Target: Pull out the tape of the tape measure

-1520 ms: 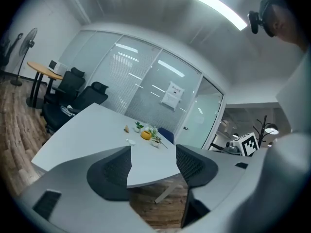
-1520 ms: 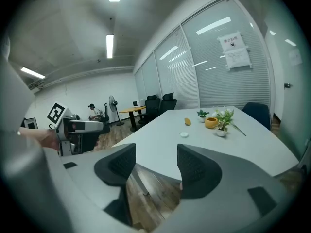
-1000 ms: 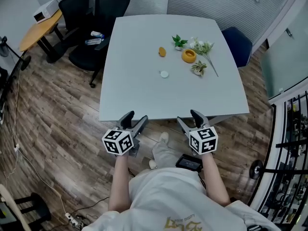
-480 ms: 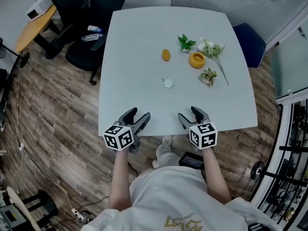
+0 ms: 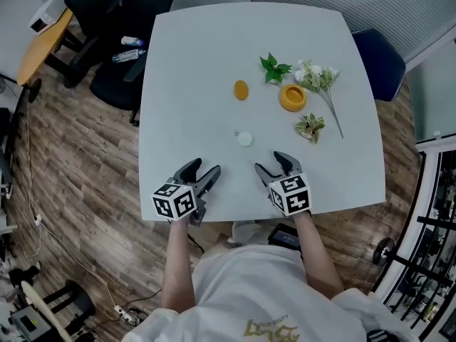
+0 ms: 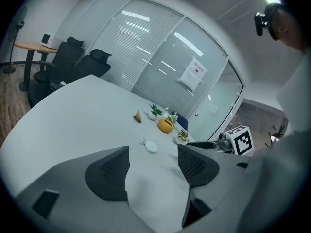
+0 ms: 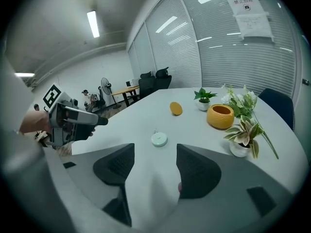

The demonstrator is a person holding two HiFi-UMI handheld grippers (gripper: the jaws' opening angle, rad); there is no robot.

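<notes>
This is an office, most likely a meeting room: a large pale table stands on a wood-plank floor, with black swivel chairs drawn up at its far left corner and a blue chair at its right side. The walls are glass partitions with slatted blinds, one bearing a printed paper notice, and long strip lights run along the ceiling. A smaller wooden desk stands off to the left, and a standing fan is farther back in the room.
</notes>
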